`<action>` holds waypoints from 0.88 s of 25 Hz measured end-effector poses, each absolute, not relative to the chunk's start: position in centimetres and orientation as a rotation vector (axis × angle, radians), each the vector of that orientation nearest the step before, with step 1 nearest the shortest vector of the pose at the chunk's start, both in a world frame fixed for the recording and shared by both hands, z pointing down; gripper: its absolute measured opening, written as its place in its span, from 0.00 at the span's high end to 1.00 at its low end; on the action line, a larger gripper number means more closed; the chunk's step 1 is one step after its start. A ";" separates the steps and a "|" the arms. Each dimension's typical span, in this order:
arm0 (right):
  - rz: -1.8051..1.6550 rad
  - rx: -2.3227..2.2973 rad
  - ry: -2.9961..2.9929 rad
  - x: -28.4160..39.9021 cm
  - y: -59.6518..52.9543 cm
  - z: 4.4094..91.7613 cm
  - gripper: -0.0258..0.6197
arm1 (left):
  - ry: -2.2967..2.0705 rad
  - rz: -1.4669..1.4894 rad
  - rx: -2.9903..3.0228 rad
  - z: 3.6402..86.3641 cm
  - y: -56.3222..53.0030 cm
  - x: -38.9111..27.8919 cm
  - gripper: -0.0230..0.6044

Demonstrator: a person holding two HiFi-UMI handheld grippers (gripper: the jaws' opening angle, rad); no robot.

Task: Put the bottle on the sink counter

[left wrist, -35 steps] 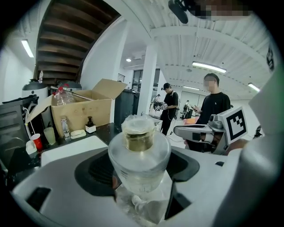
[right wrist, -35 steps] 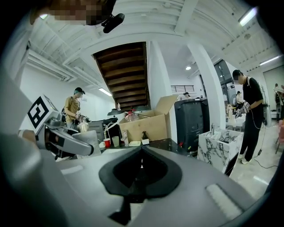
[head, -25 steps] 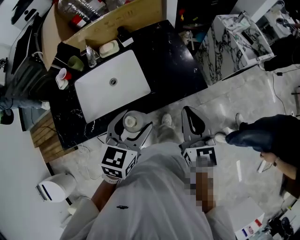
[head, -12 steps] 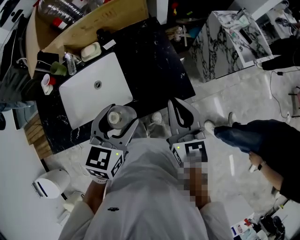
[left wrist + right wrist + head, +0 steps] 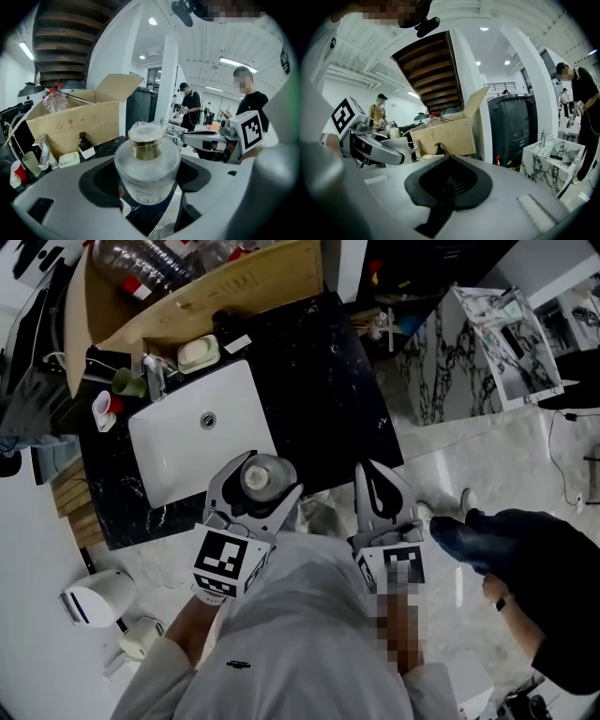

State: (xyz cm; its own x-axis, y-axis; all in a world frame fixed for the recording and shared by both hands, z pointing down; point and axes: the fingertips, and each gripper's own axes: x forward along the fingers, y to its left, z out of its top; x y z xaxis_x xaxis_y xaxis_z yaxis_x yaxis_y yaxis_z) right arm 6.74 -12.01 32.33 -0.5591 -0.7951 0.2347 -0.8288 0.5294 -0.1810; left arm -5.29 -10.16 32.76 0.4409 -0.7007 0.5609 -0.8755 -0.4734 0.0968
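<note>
A round frosted glass bottle (image 5: 262, 476) with a gold neck and clear cap (image 5: 146, 140) sits upright between the jaws of my left gripper (image 5: 258, 482), which is shut on it. In the head view it hangs over the near edge of the black sink counter (image 5: 319, 381), just in front of the white basin (image 5: 197, 432). My right gripper (image 5: 380, 491) is shut and empty, held beside the left one over the counter's near right edge. The right gripper view shows its black pads (image 5: 447, 183) pressed together.
At the back of the counter stand a cardboard box (image 5: 202, 282), a soap dish (image 5: 198, 353), a dark pump bottle (image 5: 223, 322), a faucet (image 5: 153, 376) and cups (image 5: 105, 409). A marble-patterned cabinet (image 5: 469, 343) stands to the right. A person's legs (image 5: 506, 545) are on the floor at right.
The view has shifted over the last second, first toward the counter. Both grippers keep the same pose relative to each other, the left still holding the bottle near the counter's front edge.
</note>
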 end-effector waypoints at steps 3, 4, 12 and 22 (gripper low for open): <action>0.408 1.397 -2.646 6.2 -13.2 32.4 0.94 | -1.343 0.649 2.336 32.6 -11.7 -5.5 0.42; 0.408 1.397 -2.647 6.2 -13.5 32.4 0.94 | -1.342 0.650 2.342 32.5 -12.2 -5.5 0.42; 0.396 1.397 -2.655 5.5 -16.4 32.1 0.94 | -1.343 0.649 2.350 31.9 -15.5 -5.6 0.42; 0.373 1.386 -2.625 4.5 -21.0 32.4 0.94 | -1.301 0.657 2.373 33.0 -20.2 -5.8 0.42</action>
State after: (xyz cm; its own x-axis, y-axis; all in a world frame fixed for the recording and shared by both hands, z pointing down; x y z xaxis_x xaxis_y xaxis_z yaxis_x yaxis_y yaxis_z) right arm 4.46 -20.97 32.38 -0.5618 -0.7899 0.2458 -0.8271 0.5421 -0.1485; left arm -5.85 -20.23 32.98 0.4693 -0.6888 0.5526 -0.8537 -0.5139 0.0844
